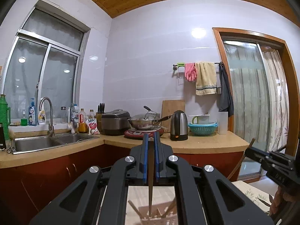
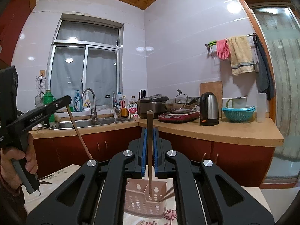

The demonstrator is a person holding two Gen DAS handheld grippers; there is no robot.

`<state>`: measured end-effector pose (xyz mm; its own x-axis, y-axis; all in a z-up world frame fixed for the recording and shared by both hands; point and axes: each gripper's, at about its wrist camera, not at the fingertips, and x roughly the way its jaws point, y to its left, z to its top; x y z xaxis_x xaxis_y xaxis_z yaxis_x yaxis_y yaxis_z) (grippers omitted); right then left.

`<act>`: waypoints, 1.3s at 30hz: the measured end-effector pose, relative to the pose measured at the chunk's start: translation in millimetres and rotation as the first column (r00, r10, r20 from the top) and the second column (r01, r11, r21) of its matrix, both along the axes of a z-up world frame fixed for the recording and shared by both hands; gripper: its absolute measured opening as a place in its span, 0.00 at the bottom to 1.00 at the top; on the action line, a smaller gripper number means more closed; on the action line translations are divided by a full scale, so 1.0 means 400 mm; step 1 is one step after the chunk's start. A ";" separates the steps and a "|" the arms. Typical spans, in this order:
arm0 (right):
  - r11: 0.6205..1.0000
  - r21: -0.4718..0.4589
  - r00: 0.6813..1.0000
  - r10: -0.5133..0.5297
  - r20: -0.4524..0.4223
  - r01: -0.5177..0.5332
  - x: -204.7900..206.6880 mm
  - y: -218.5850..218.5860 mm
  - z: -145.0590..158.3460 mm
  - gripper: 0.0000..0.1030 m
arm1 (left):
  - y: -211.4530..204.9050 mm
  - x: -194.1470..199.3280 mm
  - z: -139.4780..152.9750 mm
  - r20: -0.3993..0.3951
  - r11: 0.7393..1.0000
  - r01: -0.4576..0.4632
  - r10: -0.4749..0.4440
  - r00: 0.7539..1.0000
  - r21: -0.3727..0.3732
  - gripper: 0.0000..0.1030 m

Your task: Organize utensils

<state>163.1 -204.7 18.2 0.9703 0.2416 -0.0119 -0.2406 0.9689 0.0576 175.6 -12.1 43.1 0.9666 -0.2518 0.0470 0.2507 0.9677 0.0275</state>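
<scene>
My left gripper (image 1: 151, 136) is shut on a brown chopstick (image 1: 150, 193) that hangs down between its blue pads toward a pink slotted utensil holder (image 1: 159, 219) below. The left gripper also shows in the right wrist view (image 2: 65, 100), where its chopstick (image 2: 79, 135) slants down. My right gripper (image 2: 150, 130) is shut on another chopstick (image 2: 149, 150), upright, with its lower end inside the pink holder (image 2: 144, 200). Two more chopsticks (image 2: 167, 194) lean in the holder's right compartment. The right gripper shows at the right of the left wrist view (image 1: 252, 151).
The holder stands on a table with a floral cloth (image 2: 56, 176). Beyond it runs an L-shaped counter (image 2: 206, 129) with a sink (image 2: 93, 122), rice cooker (image 2: 153, 105), wok (image 2: 180, 104), kettle (image 2: 209, 108) and teal colander (image 2: 238, 113). A glass door (image 2: 281, 75) is at the right.
</scene>
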 end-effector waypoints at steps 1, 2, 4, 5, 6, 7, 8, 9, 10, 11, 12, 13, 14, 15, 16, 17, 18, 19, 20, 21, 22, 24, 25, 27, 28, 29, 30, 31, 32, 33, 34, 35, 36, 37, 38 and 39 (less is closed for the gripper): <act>1.000 -0.001 1.000 -0.001 -0.005 0.000 0.014 0.001 -0.006 0.06 | -0.003 0.012 -0.004 0.004 1.000 -0.005 0.005 1.000 0.001 0.06; 1.000 -0.002 1.000 0.000 -0.013 0.000 0.033 0.002 -0.014 0.06 | -0.007 0.024 -0.009 0.004 1.000 -0.007 0.007 1.000 0.005 0.06; 1.000 -0.001 0.999 0.000 -0.034 -0.001 0.070 0.004 -0.034 0.06 | -0.013 0.047 -0.019 -0.002 1.000 -0.005 0.005 1.000 0.011 0.06; 1.000 -0.002 0.999 0.000 -0.043 0.000 0.081 0.007 -0.043 0.06 | -0.016 0.060 -0.028 -0.012 1.000 -0.003 0.003 1.000 0.013 0.06; 1.000 -0.004 0.999 -0.001 -0.054 0.000 0.096 0.008 -0.054 0.06 | -0.018 0.068 -0.034 -0.018 1.000 -0.002 0.002 1.000 0.015 0.06; 1.000 -0.007 0.998 -0.002 -0.067 0.001 0.111 0.011 -0.067 0.06 | -0.023 0.079 -0.045 -0.027 1.000 -0.003 0.003 1.000 0.020 0.06; 1.000 -0.010 0.997 -0.002 -0.076 0.001 0.119 0.014 -0.078 0.06 | -0.027 0.089 -0.057 -0.034 1.000 -0.006 0.007 0.999 0.025 0.06; 1.000 -0.013 0.996 -0.003 -0.086 0.002 0.129 0.016 -0.088 0.06 | -0.029 0.095 -0.065 -0.040 1.000 -0.007 0.009 0.999 0.028 0.06; 1.000 -0.021 0.995 -0.005 -0.099 0.003 0.141 0.020 -0.104 0.07 | -0.031 0.104 -0.077 -0.050 1.000 -0.007 0.009 0.999 0.030 0.06; 1.000 -0.028 0.994 -0.005 -0.110 0.002 0.148 0.024 -0.117 0.06 | -0.032 0.112 -0.089 -0.061 1.000 -0.006 0.008 0.998 0.030 0.06; 0.999 -0.032 0.993 -0.003 -0.120 -0.001 0.154 0.027 -0.127 0.06 | -0.034 0.120 -0.095 -0.071 1.000 -0.007 0.009 0.997 0.029 0.06; 0.999 -0.035 0.991 -0.001 -0.132 -0.004 0.160 0.030 -0.140 0.06 | -0.034 0.126 -0.105 -0.082 1.000 -0.007 0.009 0.997 0.029 0.06; 0.999 -0.036 0.990 0.002 -0.141 -0.007 0.165 0.032 -0.148 0.06 | -0.034 0.133 -0.119 -0.096 1.000 -0.007 0.010 0.995 0.029 0.06; 0.999 -0.037 0.989 0.003 -0.149 -0.009 0.169 0.032 -0.156 0.06 | -0.035 0.138 -0.125 -0.105 1.000 -0.008 0.011 0.994 0.030 0.06; 0.999 -0.041 0.988 0.002 -0.156 -0.009 0.173 0.034 -0.163 0.06 | -0.034 0.143 -0.135 -0.118 1.000 -0.009 0.013 0.993 0.030 0.06; 0.999 -0.046 0.986 0.002 -0.164 -0.009 0.177 0.036 -0.171 0.06 | -0.034 0.148 -0.144 -0.130 0.999 -0.009 0.013 0.991 0.031 0.06; 0.999 -0.049 0.985 0.003 -0.170 -0.011 0.182 0.038 -0.176 0.06 | -0.034 0.149 -0.151 -0.139 0.999 -0.009 0.013 0.990 0.033 0.06; 0.999 -0.051 0.984 0.005 -0.177 -0.014 0.185 0.040 -0.181 0.07 | -0.033 0.150 -0.160 -0.147 0.999 -0.009 0.014 0.989 0.036 0.06; 0.998 -0.053 0.982 0.007 -0.186 -0.017 0.188 0.043 -0.188 0.07 | -0.033 0.153 -0.169 -0.157 0.999 -0.008 0.014 0.988 0.040 0.06; 0.998 -0.054 0.981 0.009 -0.194 -0.020 0.190 0.045 -0.194 0.07 | -0.036 0.158 -0.173 -0.164 0.999 -0.006 0.013 0.986 0.044 0.06; 0.998 -0.054 0.980 0.011 -0.200 -0.022 0.193 0.046 -0.197 0.07 | -0.037 0.160 -0.180 -0.172 0.999 -0.007 0.015 0.985 0.049 0.06; 0.998 -0.053 0.976 0.015 -0.218 -0.027 0.199 0.049 -0.207 0.07 | -0.039 0.166 -0.190 -0.185 0.999 -0.005 0.014 0.983 0.053 0.06; 0.998 -0.051 0.975 0.014 -0.220 -0.026 0.199 0.049 -0.208 0.07 | -0.040 0.167 -0.193 -0.190 0.999 -0.007 0.017 0.982 0.053 0.07; 0.999 -0.044 0.976 0.011 -0.219 -0.021 0.196 0.050 -0.210 0.08 | -0.040 0.168 -0.197 -0.196 0.999 -0.007 0.018 0.981 0.054 0.08; 0.999 -0.043 0.975 0.011 -0.221 -0.021 0.195 0.050 -0.210 0.08 | -0.040 0.168 -0.197 -0.198 0.998 -0.007 0.018 0.980 0.056 0.11; 0.999 -0.045 0.975 0.008 -0.221 -0.019 0.194 0.052 -0.210 0.08 | -0.040 0.164 -0.197 -0.195 0.998 -0.009 0.020 0.981 0.057 0.19; 0.999 -0.046 0.975 0.006 -0.222 -0.017 0.195 0.053 -0.209 0.09 | -0.041 0.164 -0.196 -0.193 0.998 -0.010 0.022 0.981 0.059 0.24; 0.999 -0.044 0.975 0.004 -0.222 -0.014 0.194 0.054 -0.209 0.16 | -0.041 0.161 -0.196 -0.189 0.998 -0.012 0.023 0.982 0.059 0.33; 0.999 -0.041 0.975 0.003 -0.222 -0.013 0.192 0.053 -0.209 0.20 | -0.041 0.159 -0.195 -0.186 0.998 -0.013 0.024 0.982 0.057 0.41; 0.999 -0.038 0.975 0.001 -0.221 -0.010 0.190 0.052 -0.209 0.24 | -0.041 0.159 -0.196 -0.185 0.998 -0.015 0.025 0.982 0.056 0.43; 0.999 -0.038 0.975 -0.001 -0.221 -0.008 0.188 0.053 -0.209 0.25 | -0.041 0.158 -0.195 -0.186 0.998 -0.016 0.026 0.982 0.056 0.46; 0.999 -0.039 0.975 -0.001 -0.223 -0.008 0.187 0.055 -0.208 0.25 | -0.041 0.158 -0.196 -0.189 0.998 -0.018 0.028 0.982 0.057 0.47; 0.999 -0.039 0.974 -0.001 -0.225 -0.008 0.186 0.056 -0.208 0.25 | -0.042 0.158 -0.196 -0.191 0.998 -0.018 0.028 0.981 0.058 0.48; 0.999 -0.040 0.974 -0.002 -0.225 -0.007 0.183 0.058 -0.207 0.26 | -0.042 0.158 -0.197 -0.194 0.998 -0.019 0.030 0.981 0.059 0.51; 0.999 -0.040 0.975 -0.003 -0.224 -0.006 0.182 0.058 -0.206 0.26 | -0.042 0.156 -0.197 -0.194 0.998 -0.024 0.035 0.980 0.060 0.56; 0.999 -0.040 0.975 -0.003 -0.222 -0.006 0.179 0.059 -0.205 0.28 | -0.041 0.154 -0.198 -0.192 0.998 -0.027 0.038 0.981 0.059 0.58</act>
<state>234.8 -181.3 -63.8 0.9420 0.2376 -0.2370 -0.2272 0.9713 0.0708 237.4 -28.7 -35.9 0.9639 -0.2168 -0.1545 0.2249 0.9737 0.0363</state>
